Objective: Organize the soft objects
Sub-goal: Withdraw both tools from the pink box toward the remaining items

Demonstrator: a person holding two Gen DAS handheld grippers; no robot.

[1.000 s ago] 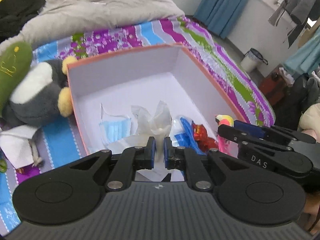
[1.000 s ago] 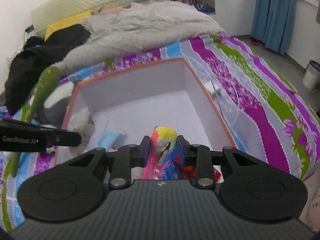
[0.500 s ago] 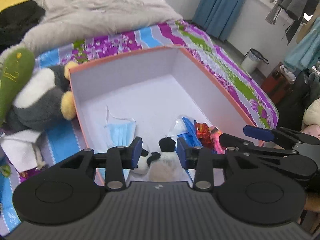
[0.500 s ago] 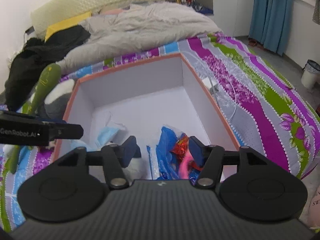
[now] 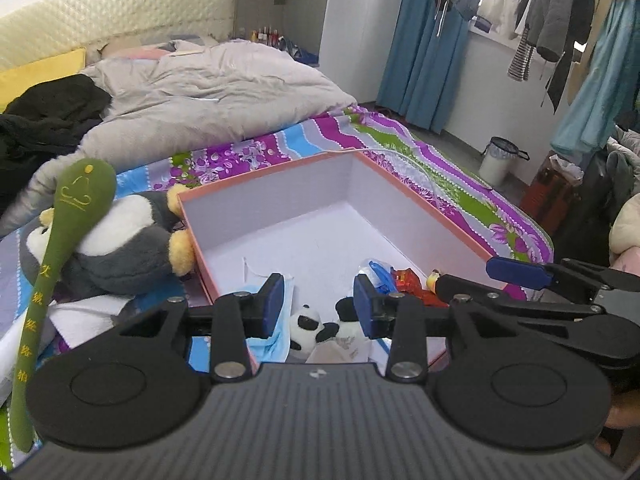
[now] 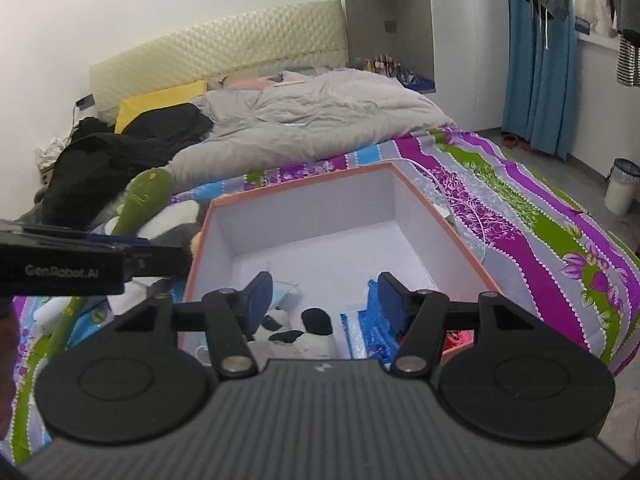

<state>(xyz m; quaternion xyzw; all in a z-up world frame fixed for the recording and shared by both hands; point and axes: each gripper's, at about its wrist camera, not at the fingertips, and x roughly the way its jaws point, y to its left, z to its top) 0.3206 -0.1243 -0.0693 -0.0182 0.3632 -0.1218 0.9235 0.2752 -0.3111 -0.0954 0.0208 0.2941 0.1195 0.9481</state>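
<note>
An orange-rimmed box with a white inside (image 5: 424, 216) (image 6: 460, 248) sits on the striped bedspread. At its near end lie a small panda plush (image 5: 304, 326) (image 6: 296, 336), a blue face mask (image 5: 264, 340), a blue plastic bag (image 5: 378, 274) (image 6: 368, 336) and a red-and-pink toy (image 5: 408, 280). My left gripper (image 5: 318, 306) is open and empty above the panda. My right gripper (image 6: 326, 298) is open and empty above the same end; it also shows in the left wrist view (image 5: 520, 276). The left gripper's side shows in the right wrist view (image 6: 80, 264).
A grey-white penguin plush (image 5: 120, 248) and a long green padded stick (image 5: 60, 264) (image 6: 140, 204) lie left of the box. White cloth (image 5: 80, 320) lies below them. A grey duvet (image 5: 208, 92) and black clothes (image 5: 44, 120) are behind. A bin (image 5: 500, 156) stands on the floor.
Both grippers opened and let their objects drop into the box: the left its white bag with the panda, the right its colourful toy. Both then lifted and tilted up.
</note>
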